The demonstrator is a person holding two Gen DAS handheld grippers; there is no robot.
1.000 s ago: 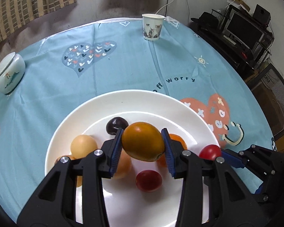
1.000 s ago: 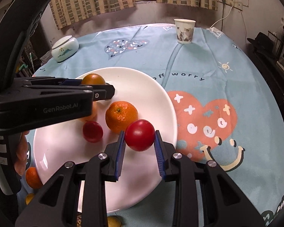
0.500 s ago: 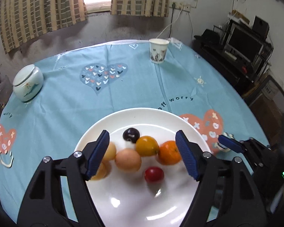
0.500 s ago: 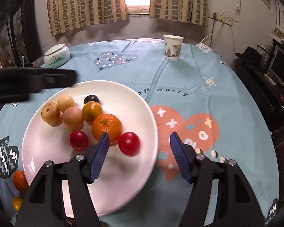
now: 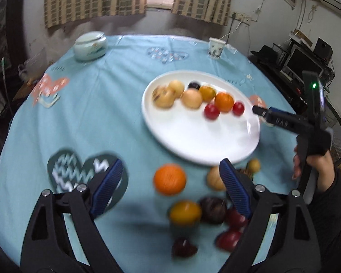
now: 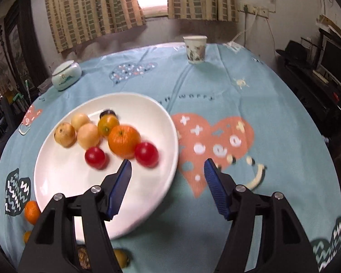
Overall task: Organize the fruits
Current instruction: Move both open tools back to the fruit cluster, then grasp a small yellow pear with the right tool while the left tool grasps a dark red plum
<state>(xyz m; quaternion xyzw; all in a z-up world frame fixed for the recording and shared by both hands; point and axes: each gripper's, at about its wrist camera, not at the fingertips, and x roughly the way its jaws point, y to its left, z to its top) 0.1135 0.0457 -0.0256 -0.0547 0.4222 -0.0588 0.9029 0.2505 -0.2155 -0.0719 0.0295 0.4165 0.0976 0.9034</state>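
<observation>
A white plate (image 5: 193,136) (image 6: 56,173) on the blue tablecloth holds several fruits: pale yellow ones, a dark plum, an orange (image 6: 124,141) and two red fruits (image 6: 146,154). Loose fruit lies on the cloth in front of the plate: an orange (image 5: 169,178), a yellow-orange fruit (image 5: 185,211), dark plums and red ones. My left gripper (image 5: 169,190) hangs above this loose pile, its jaws opening, nothing between the pads. My right gripper (image 6: 168,184) is open over the plate's right rim, empty; the left wrist view shows it (image 5: 275,118) held by a hand.
A paper cup (image 6: 195,49) stands at the far side of the round table and a pale lidded jar (image 6: 66,75) at the far left. Shelves with electronics stand to the right of the table. An orange (image 6: 31,211) lies left of the plate.
Both grippers let go of their fruit onto the plate and opened. My left gripper pulled back and swung left over the loose fruit; my right gripper drew back slightly.
</observation>
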